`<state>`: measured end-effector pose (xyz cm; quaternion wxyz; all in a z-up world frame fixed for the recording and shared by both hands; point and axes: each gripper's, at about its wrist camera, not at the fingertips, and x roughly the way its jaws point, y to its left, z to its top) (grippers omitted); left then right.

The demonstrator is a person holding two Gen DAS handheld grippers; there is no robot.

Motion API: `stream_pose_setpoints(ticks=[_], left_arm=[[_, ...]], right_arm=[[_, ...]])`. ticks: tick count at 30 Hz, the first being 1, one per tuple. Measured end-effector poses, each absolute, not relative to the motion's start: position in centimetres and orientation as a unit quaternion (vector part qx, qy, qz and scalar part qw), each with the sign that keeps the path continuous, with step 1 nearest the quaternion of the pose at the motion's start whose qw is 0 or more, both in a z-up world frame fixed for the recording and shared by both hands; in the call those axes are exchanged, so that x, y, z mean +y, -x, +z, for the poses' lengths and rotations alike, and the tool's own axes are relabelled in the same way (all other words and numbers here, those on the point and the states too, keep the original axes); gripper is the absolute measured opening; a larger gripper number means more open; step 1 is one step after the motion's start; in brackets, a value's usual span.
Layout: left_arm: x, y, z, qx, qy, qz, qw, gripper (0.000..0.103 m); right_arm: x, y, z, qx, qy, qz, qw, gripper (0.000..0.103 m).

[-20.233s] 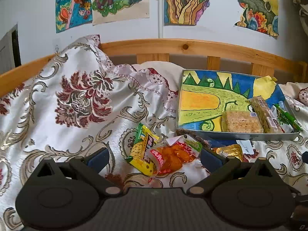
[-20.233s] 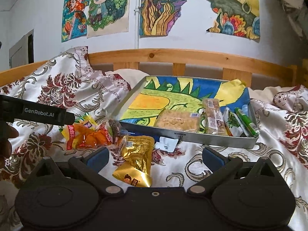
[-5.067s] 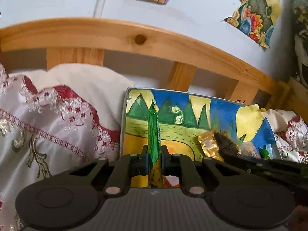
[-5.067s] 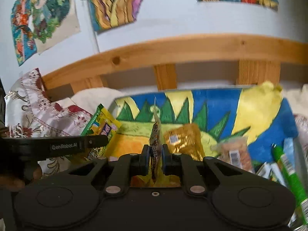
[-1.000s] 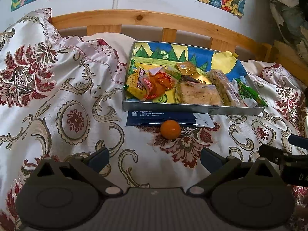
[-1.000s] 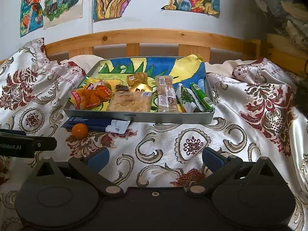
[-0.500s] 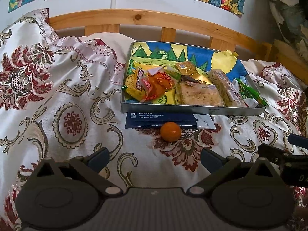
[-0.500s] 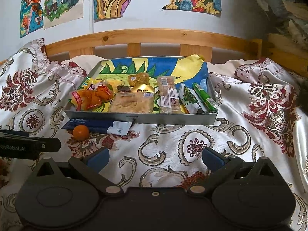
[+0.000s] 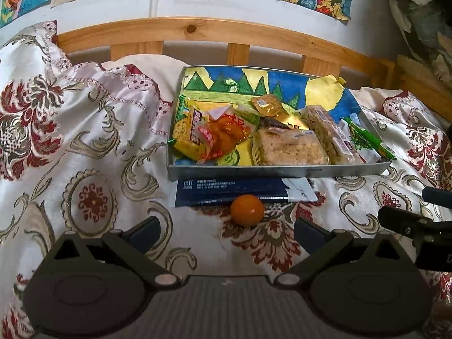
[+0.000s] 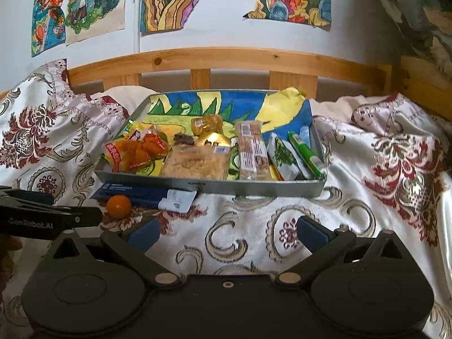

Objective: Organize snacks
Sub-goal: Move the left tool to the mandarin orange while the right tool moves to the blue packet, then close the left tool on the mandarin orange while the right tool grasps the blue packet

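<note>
The left gripper point(image 9: 226, 230) hung low over the patterned bedspread point(image 9: 93, 152), its jaws spread wide with nothing between them. The right gripper point(image 10: 227, 230) was likewise wide open and empty, held above the bedspread nearer the tray's right half.

The metal tray point(image 9: 276, 171) sat on the bedspread toward the wooden headboard point(image 9: 197, 32), its floor lined with a bright painted sheet point(image 9: 285, 84). The snacks lay along the tray's near edge. At the near left corner a yellow packet point(image 9: 186, 138) lay partly under a red and orange packet point(image 9: 223, 135). Next along the near edge came a clear-wrapped rice cake point(image 9: 288, 148), then a long wrapped bar point(image 9: 330, 134) running front to back. At the right edge were a white packet with a green tree print point(image 10: 282, 155) and a green stick pack point(image 9: 367, 138). Behind the rice cake sat a small gold packet point(image 9: 268, 104), a gold pouch point(image 9: 291, 121) and a small dark piece point(image 10: 183, 139) whose nature could not be told.

Outside the tray, a dark blue envelope point(image 9: 226, 190) lay on the bedspread, tucked against the tray's near wall, with a white slip point(image 9: 299, 190) at its right end. A small orange fruit point(image 9: 247, 210) rested on the bedspread touching the envelope's near edge, just ahead of the left gripper's open jaws.
</note>
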<state>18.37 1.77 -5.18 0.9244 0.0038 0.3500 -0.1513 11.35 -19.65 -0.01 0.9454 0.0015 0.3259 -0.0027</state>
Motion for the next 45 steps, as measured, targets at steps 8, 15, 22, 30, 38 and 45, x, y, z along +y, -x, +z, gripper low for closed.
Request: stream_pose_setpoints(ticks=[8,15,22,30,38,45], left_arm=[[1.5,-20.2,-5.9,0.351,0.000,-0.173,0.920,0.103],[1.3,-21.7,-7.0,0.362,0.005,-0.197,0.911,0.103],[1.8,-23.0,-7.8,0.389,0.037,-0.182,0.903,0.102],[1.3,-23.4,-7.8,0.384,0.033,-0.213,0.898,0.090],[0.9,-23.9,-7.8,0.386,0.025,-0.247,0.889,0.042],[1.2,-24.1,-8.1,0.386,0.028,-0.250,0.887,0.036]], right_arm=[[-19.3,-14.0,0.6,0.329,0.037,0.044,0.943,0.102],[-18.3,-16.0,0.0,0.352,0.109,0.105,0.924,0.102],[-18.4,-17.3,-1.8,0.373,0.125,0.103,0.914,0.101],[-17.3,-18.9,-3.4,0.379,0.137,0.126,0.906,0.088],[-15.8,-20.6,-4.2,0.380,0.147,0.174,0.897,0.066],[-15.2,-22.0,-5.1,0.393,0.147,0.194,0.886,0.060]])
